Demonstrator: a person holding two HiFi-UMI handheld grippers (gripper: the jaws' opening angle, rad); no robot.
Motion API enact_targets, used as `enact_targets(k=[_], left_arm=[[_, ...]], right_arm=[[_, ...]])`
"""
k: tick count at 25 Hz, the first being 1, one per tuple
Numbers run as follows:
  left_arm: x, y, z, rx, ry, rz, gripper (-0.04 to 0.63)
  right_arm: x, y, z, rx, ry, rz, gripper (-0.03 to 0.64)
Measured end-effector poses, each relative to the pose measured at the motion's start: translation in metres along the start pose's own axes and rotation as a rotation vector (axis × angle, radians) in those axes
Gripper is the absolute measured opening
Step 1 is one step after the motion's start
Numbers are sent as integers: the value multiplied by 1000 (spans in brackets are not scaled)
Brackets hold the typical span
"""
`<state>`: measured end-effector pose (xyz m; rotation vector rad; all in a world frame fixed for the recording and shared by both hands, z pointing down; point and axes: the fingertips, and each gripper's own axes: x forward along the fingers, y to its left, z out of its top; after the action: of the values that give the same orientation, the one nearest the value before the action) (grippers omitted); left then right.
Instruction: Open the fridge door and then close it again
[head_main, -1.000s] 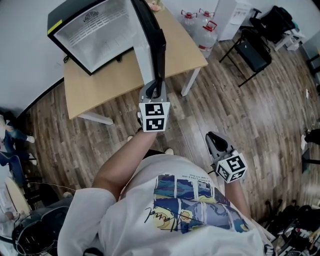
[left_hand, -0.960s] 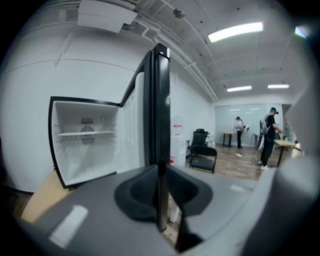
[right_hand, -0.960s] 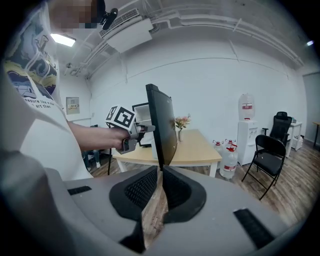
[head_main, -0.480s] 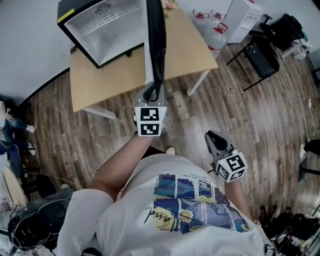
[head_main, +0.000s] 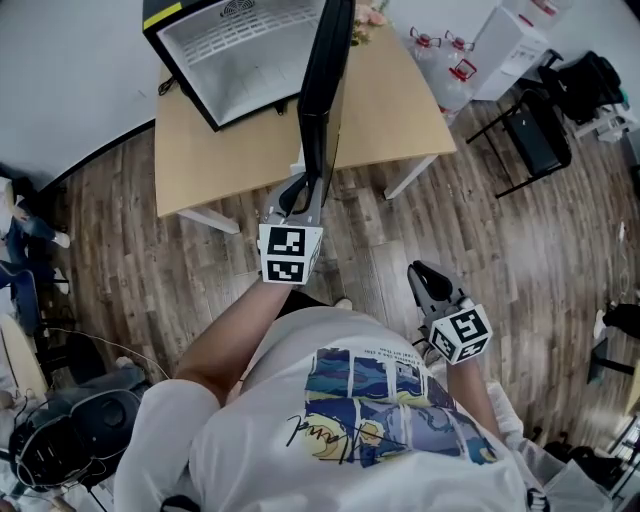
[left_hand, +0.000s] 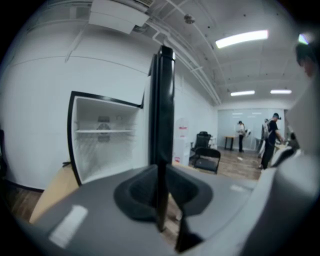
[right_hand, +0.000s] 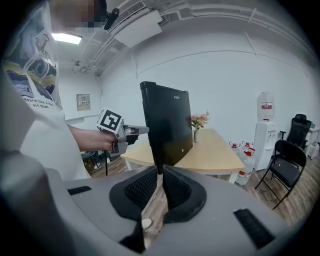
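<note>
The fridge door (head_main: 322, 90) stands swung well out from the fridge (head_main: 240, 50), edge-on to the head view, so the white interior with its wire shelf is bare to the room. The fridge sits at the back corner of a wooden table (head_main: 200, 165), against the wall. The left gripper (head_main: 308, 188) is clamped on the door's free edge: in its own view the black slab runs straight down between the two pads, which hold it from both sides. That hold makes sense, since the outer edge gives the longest lever about the hinge and lets the arm steer the swing either way. I judge the opening half of the task to be done or nearly so, with the closing yet to come. The right gripper (head_main: 424, 278) hangs low by the person's side over the wooden floor, jaws drawn together on nothing (it has no job here and is kept well apart from the door). Behind the door on the table stands a small vase of flowers (right_hand: 200, 121), on the outer side of the door, so opening wider looks limited but closing should be free. Further off are water bottles (head_main: 455, 70) and a folding chair (head_main: 535, 140), none near the door's path back.
</note>
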<state>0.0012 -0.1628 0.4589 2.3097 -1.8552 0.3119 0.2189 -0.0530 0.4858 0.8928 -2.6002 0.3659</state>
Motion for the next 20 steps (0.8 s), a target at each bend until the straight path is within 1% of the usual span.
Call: enact_targets(k=[4,10,20], left_arm=[[-6,20,-2,-5,-12,-15,61],[-12,49,-5,-37,-22,-26,61],[-18,94,-6,-50,-37,-87,60]], right_arm=[[19,7,8,-11,5,20,37],[44,13,24,-32,9,42,37],[85,21,47,-47,17,62,37]])
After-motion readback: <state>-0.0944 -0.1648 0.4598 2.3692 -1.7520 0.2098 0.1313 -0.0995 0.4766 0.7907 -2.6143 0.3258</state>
